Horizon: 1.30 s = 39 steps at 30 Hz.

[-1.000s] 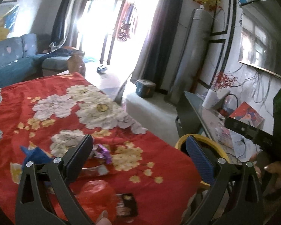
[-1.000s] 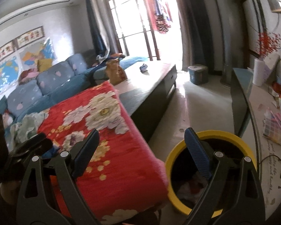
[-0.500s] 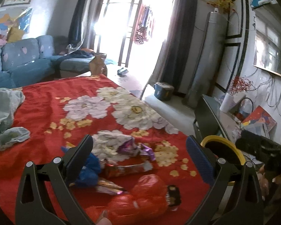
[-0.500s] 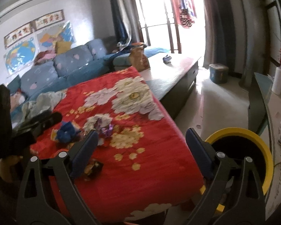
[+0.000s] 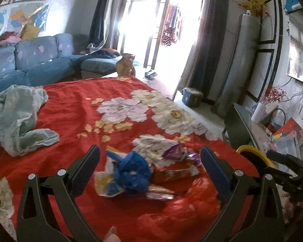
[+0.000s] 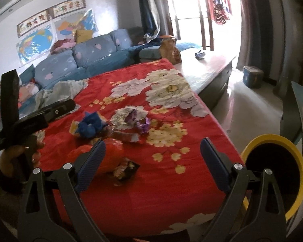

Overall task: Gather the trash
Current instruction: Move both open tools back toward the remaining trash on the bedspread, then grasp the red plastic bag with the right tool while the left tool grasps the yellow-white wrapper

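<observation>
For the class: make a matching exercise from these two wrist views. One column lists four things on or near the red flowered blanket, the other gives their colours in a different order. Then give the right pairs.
Things
1. crumpled bag
2. bin rim
3. foil wrapper
4. loose cloth

Colours
A. yellow
B. pale green
C. blue
D. purple

Pairs: 1-C, 2-A, 3-D, 4-B

All but the bin lie on the blanket.
</observation>
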### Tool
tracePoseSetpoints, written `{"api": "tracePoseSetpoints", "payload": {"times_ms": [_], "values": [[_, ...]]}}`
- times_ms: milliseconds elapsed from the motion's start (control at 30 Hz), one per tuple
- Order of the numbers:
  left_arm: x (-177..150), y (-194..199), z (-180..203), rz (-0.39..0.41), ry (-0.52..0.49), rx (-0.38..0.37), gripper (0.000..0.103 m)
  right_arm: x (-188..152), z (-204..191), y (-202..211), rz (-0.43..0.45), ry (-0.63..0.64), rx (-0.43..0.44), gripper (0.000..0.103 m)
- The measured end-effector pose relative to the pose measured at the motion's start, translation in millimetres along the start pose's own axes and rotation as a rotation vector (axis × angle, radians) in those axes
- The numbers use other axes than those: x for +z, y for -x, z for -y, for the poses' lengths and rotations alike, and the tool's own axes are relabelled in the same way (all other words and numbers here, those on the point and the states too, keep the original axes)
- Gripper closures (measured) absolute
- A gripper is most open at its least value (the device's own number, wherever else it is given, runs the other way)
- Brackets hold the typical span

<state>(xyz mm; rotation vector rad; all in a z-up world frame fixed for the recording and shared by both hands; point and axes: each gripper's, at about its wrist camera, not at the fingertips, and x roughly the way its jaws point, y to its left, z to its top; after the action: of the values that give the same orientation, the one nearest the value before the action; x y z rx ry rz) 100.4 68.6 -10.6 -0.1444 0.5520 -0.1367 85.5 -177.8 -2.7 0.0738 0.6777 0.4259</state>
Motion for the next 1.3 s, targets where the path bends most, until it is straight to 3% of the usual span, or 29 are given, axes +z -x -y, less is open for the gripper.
{"api": "tracePoseSetpoints", "payload": {"times_ms": [300, 533, 767, 1033, 1100, 1200, 1300], "values": [[-14.2, 1.9, -34.7, -0.051, 0.032, 0.042, 0.007, -3.1, -31.0, -13.2, -0.05, 0.073, 0.09, 0.017], [-25.1, 1.6, -49.1, -0.092, 0.048, 0.033, 0.007, -7.3, -50.7, -29.8, -0.115, 0.121, 0.159, 0.032], [-34.9, -2.9, -62.9, -0.135, 0.102, 0.006, 0.009, -13.4, -65.0, -45.3, -0.171, 0.154, 0.196, 0.037], [-41.4, -14.7, -82.4, -0.171, 0.2, -0.039, 0.036, -17.9, -70.0, -62.3, -0.223, 0.158, 0.217, 0.04], [-42.3, -20.0, -89.5, -0.179, 0.242, -0.054, 0.053, -18.6, -69.7, -66.5, -0.234, 0.153, 0.223, 0.041], [-45.3, -30.7, -99.5, -0.207, 0.305, -0.08, 0.069, -20.7, -69.9, -71.4, -0.245, 0.148, 0.227, 0.042], [-50.6, -40.5, -105.5, -0.229, 0.354, -0.099, 0.078, -22.2, -69.9, -75.5, -0.258, 0.147, 0.237, 0.055]]}}
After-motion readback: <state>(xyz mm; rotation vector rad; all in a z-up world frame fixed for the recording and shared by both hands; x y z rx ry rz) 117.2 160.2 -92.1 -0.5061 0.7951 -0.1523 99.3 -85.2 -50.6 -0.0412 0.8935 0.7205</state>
